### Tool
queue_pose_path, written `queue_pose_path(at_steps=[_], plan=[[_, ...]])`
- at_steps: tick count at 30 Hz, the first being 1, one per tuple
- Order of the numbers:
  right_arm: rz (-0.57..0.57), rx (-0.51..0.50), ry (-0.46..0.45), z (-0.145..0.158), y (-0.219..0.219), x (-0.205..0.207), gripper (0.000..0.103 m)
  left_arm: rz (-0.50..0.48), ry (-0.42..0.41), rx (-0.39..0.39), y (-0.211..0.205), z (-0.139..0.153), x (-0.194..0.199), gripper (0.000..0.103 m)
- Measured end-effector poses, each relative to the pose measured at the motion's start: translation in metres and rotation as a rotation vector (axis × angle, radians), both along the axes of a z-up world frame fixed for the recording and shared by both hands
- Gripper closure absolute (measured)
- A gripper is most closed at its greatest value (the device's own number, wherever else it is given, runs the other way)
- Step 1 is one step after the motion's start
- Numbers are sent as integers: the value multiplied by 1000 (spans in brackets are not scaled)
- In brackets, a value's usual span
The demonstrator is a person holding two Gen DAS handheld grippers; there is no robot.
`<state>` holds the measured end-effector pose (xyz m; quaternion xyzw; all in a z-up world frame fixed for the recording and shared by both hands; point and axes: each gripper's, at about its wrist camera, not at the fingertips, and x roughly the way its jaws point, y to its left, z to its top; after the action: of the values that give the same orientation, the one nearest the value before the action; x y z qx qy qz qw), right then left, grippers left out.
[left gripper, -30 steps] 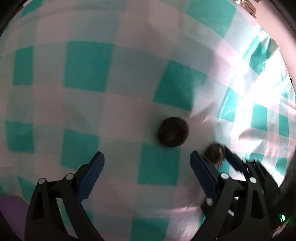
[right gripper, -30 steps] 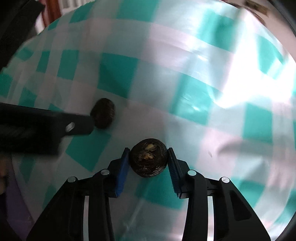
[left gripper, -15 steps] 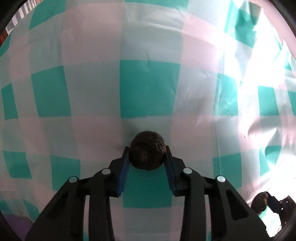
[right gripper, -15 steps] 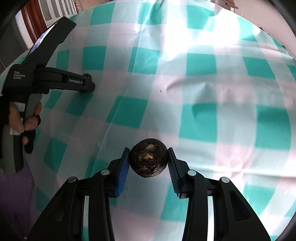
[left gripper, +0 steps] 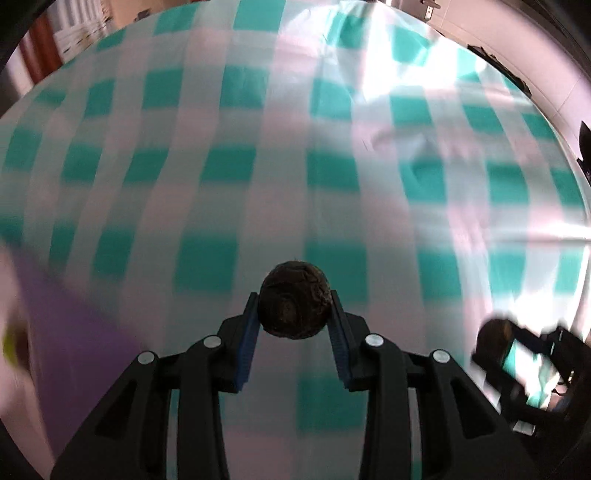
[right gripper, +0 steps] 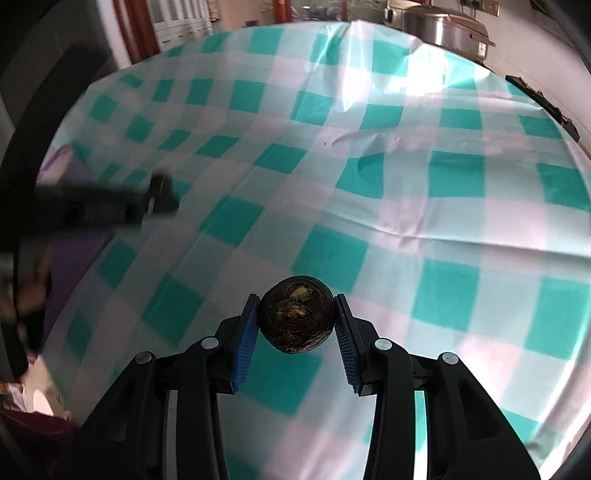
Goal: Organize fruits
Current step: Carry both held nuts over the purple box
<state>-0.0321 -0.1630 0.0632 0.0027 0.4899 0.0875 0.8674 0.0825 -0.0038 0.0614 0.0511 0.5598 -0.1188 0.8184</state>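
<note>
My left gripper (left gripper: 293,314) is shut on a dark brown round fruit (left gripper: 293,299), held above the teal and white checked tablecloth (left gripper: 258,166). In the right wrist view my right gripper (right gripper: 295,319) is shut on a second dark round fruit (right gripper: 295,314) with pale flecks on top, also lifted off the cloth. The right gripper with its fruit shows blurred at the lower right of the left wrist view (left gripper: 495,339). The left gripper appears blurred at the left of the right wrist view (right gripper: 159,195). Blue pads press both sides of each fruit.
A purple surface (left gripper: 74,332) lies at the cloth's left edge, with something yellow-green (left gripper: 11,347) blurred beside it. A metal pot (right gripper: 439,24) stands beyond the far edge of the table. A hand (right gripper: 29,291) grips the left tool's handle.
My left gripper closed on the dark fruit that lay on the cloth and lifted it. Both grippers have swept across the table with their fruits, toward the purple surface.
</note>
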Motion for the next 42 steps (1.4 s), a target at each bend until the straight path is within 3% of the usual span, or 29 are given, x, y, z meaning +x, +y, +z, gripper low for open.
queue_pose_path(at_steps=[3,7,13,19,27,42], plan=[[38,9,-18,10,-9,-23,63,9,24,14,-5,-4,-63,67],[134,-13,-59,29,-11,-64,63,16,-7,28,-3,0,-130,67],[233,-18,-125,55,-9,-106,63,69,-66,26,2,29,-182,67],[267,19,-169,71,-4,-125,63,106,-137,28,7,57,-214,67],[294,45,-181,78,13,-140,63,132,-138,44,19,64,-240,67],[278,24,-131,64,40,-132,63,123,-160,6,48,65,-240,67]])
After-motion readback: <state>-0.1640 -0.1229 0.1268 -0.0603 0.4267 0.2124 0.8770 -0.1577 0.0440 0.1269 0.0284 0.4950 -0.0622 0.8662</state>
